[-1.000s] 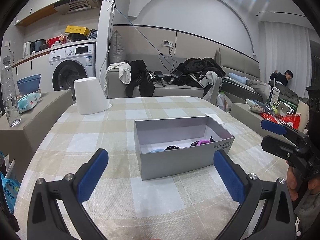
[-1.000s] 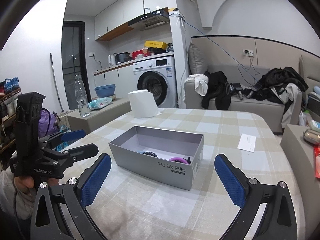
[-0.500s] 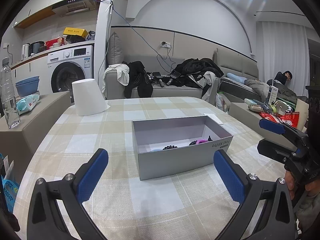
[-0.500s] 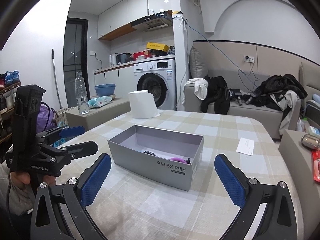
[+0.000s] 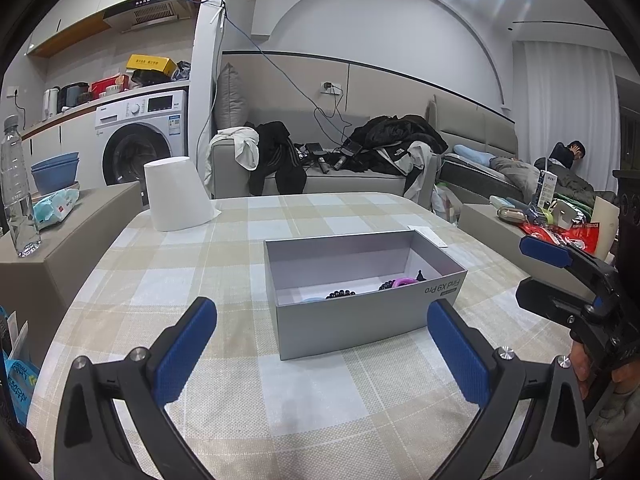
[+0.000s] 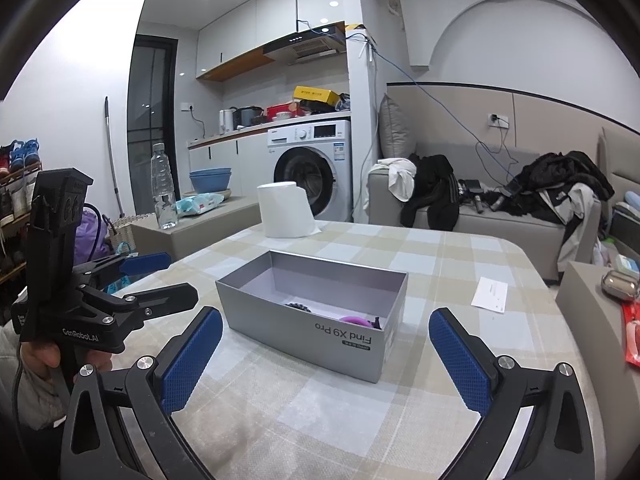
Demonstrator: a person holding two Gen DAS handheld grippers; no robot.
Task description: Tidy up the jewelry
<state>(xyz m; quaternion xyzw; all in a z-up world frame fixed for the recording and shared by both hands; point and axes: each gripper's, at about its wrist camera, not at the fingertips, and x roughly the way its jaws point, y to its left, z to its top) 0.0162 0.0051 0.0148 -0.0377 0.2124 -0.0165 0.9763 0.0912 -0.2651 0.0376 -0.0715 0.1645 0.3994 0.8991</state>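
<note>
- While both my grippers hang over the checked tablecloth [image 5: 192,272], the grey box [image 5: 360,324] sits between and just ahead of them, open side up.
- My left gripper [image 5: 322,344] has its blue pads spread wide with nothing between them; same deal for my right gripper [image 6: 324,354].
- Jewelry's down inside the box, mostly hidden by the near wall: I can make out dark beads [image 5: 340,293], a purple ring-shaped thing [image 5: 402,281] and a sliver of something pale blue [image 5: 310,299]. Can't tell how many pieces are there.
- From the right wrist view only the purple bit [image 6: 354,320] and a few beads [image 6: 298,306] peek over the rim.
- White paper roll [image 5: 176,194] stands at the far left of the table, and a paper slip [image 6: 490,294] lies to the right of the box, well apart from it.
</note>
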